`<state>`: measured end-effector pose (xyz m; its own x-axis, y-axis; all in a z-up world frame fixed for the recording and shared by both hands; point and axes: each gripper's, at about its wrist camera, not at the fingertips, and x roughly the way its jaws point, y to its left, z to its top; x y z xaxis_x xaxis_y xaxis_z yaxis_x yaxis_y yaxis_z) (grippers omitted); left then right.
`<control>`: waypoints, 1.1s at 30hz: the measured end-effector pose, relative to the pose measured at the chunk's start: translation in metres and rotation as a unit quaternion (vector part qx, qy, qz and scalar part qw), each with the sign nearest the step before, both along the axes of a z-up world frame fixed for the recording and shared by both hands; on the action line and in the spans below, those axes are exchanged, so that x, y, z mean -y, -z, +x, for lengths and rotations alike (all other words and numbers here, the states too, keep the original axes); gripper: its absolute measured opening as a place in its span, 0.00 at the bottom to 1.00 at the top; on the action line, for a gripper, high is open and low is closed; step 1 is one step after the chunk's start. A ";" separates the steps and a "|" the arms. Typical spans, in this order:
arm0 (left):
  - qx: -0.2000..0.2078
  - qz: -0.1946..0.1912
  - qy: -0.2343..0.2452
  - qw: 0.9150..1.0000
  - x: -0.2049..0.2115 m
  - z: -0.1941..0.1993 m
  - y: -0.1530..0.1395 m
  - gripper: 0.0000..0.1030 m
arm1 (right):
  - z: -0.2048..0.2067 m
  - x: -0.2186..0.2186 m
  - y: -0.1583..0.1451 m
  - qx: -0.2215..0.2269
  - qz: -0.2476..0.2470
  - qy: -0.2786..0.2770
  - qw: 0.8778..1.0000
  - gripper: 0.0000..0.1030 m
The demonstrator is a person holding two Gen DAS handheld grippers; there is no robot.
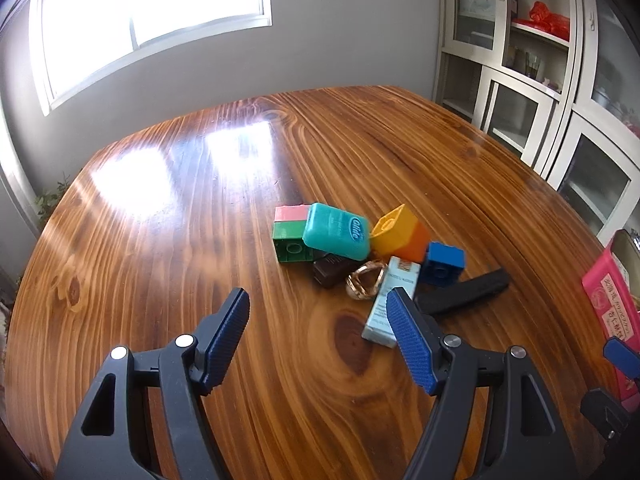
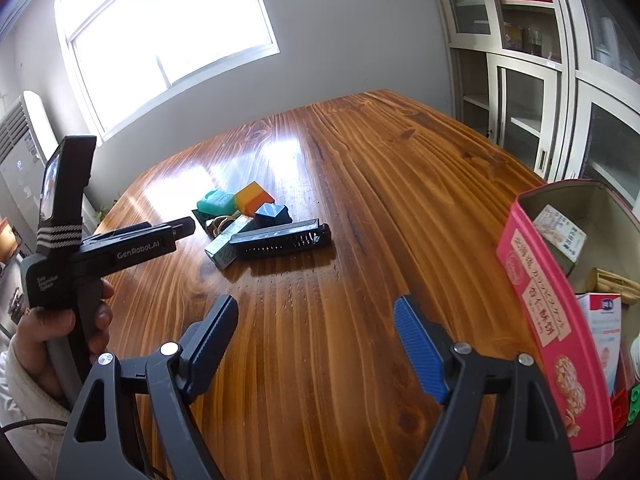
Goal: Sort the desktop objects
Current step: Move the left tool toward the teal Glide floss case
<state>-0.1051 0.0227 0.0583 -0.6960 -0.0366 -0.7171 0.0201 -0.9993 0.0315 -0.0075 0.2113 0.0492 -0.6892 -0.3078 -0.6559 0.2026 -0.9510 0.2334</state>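
So my left gripper (image 1: 318, 314) is hanging over the glossy wooden table (image 1: 180, 240) with its blue-padded jaws spread wide, nothing between them. Right gripper (image 2: 316, 322) is the same deal, jaws wide apart and gripping nothing, hovering over bare wood beside the pink cardboard box (image 2: 548, 312), which sits on the right edge of the table.

The pile I'm sorting sits mid-table, just ahead of the left gripper. There's a teal plastic floss case (image 1: 336, 232) leaning on a pink-and-green toy brick (image 1: 290, 236), a yellow-and-orange block (image 1: 400, 234) tilted next to it, and a blue toy brick (image 1: 444, 264) just beside that. In front of those are a small dark brown box (image 1: 330, 272), a gold ring-shaped thing (image 1: 364, 282) touching it, and a pale blue slim carton (image 1: 394, 300) partly hidden behind my right finger. A long black comb-like bar (image 2: 280, 238) lies on the near-right side of the pile, touching the carton.

The pink box already has stuff in it: a small printed packet (image 2: 560, 232), a white-and-blue carton (image 2: 606, 332), something wooden (image 2: 612, 284), plus red and green bricks down in the corner, can't tell much more
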 end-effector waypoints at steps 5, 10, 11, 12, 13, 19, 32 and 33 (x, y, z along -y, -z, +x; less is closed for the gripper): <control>-0.005 -0.013 -0.008 1.000 0.004 -0.022 -0.003 0.72 | -0.004 0.003 0.003 0.004 0.004 -0.003 1.000 0.81; -0.002 -0.016 -0.013 1.000 0.005 -0.046 0.000 0.72 | -0.008 0.004 0.006 0.010 0.006 -0.003 1.000 0.81; -0.001 -0.015 -0.015 1.000 0.006 -0.052 0.002 0.72 | -0.009 0.004 0.008 0.013 0.006 -0.003 1.000 0.81; 0.002 -0.015 -0.018 1.000 0.006 -0.056 0.003 0.72 | -0.011 0.004 0.009 0.015 0.007 -0.004 1.000 0.81; 0.005 -0.015 -0.022 1.000 0.008 -0.060 0.005 0.72 | -0.012 0.005 0.011 0.017 0.007 -0.005 1.000 0.81; 0.016 -0.003 -0.034 0.999 0.012 -0.080 0.012 0.72 | -0.019 0.006 0.017 0.026 0.007 -0.004 1.000 0.81; 0.027 0.001 -0.025 0.999 0.014 -0.105 0.025 0.72 | -0.041 0.018 0.015 0.027 0.010 -0.009 1.000 0.81; 0.029 0.000 -0.027 0.999 0.015 -0.104 0.025 0.72 | -0.044 0.020 0.015 0.026 0.012 -0.010 1.000 0.81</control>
